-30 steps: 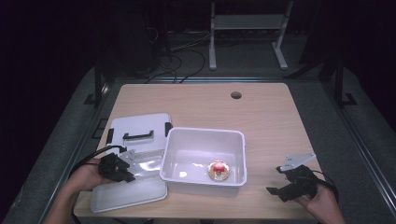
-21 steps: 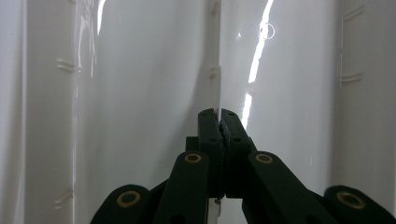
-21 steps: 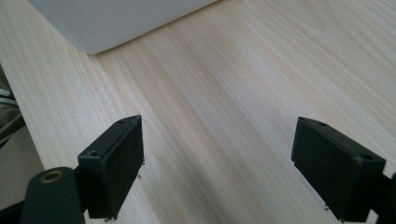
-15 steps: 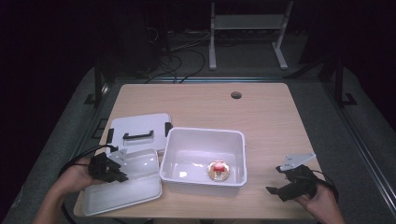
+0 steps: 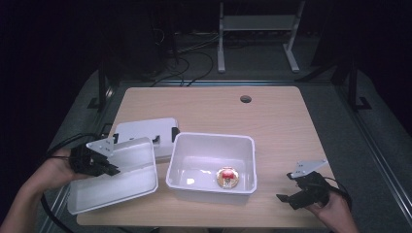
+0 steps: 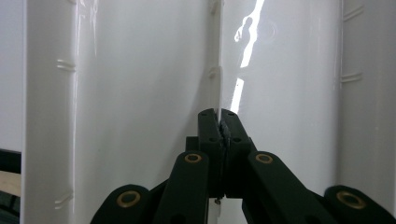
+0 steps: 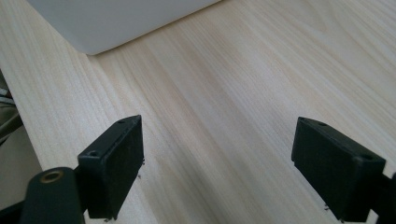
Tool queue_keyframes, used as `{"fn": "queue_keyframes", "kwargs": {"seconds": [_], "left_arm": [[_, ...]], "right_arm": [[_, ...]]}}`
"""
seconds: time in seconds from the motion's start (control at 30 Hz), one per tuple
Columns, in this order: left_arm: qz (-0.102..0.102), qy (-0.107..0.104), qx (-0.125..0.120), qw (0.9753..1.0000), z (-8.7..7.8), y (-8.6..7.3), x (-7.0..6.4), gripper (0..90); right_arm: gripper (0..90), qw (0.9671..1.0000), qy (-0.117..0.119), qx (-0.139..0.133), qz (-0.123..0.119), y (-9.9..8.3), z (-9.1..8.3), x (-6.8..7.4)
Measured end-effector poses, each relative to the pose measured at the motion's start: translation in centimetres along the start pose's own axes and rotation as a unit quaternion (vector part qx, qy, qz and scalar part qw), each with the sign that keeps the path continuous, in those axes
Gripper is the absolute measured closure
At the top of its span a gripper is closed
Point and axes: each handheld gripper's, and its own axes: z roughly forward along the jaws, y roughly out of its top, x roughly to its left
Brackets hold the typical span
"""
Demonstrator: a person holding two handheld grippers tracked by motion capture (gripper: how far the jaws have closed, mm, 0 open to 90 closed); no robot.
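A shallow white tray (image 5: 116, 177) hangs tilted over the table's front left corner. My left gripper (image 5: 110, 168) is shut on its left rim. In the left gripper view the jaws (image 6: 219, 115) pinch a thin white edge of that tray (image 6: 116, 93), whose glossy surface rises on both sides. A deep white bin (image 5: 243, 143) stands in the middle of the table with a small round red and gold object (image 5: 226, 176) on its floor. My right gripper (image 5: 287, 198) rests open near the front right edge. In its own view my right gripper (image 7: 217, 161) has only bare wood between its jaws.
A flat white lid with black handles (image 5: 143, 130) lies behind the tray, touching the bin's left side. The bin's corner (image 7: 116, 21) shows ahead of the right gripper. The wooden table (image 5: 272, 121) has a cable hole (image 5: 246, 99) at the back. Dark floor surrounds it.
The left gripper has moved left and lifted the tray's rim, so the tray now tilts up off the table. The right gripper has stayed in place.
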Motion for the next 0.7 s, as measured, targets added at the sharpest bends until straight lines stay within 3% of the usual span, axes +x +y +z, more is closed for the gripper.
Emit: {"fn": "queue_keyframes", "kwargs": {"seconds": [0.27,0.7], "left_arm": [[0.024,0.004,-0.015,0.9996,-2.2,3.3,0.4,89.4],[0.039,-0.013,-0.029,0.9987,-2.0,6.9,0.9,89.4]], "right_arm": [[16.3,1.0000,0.002,0.000,0.001,0.0,0.1,0.0],[16.3,1.0000,0.004,-0.001,-0.001,0.0,0.1,0.0]]}}
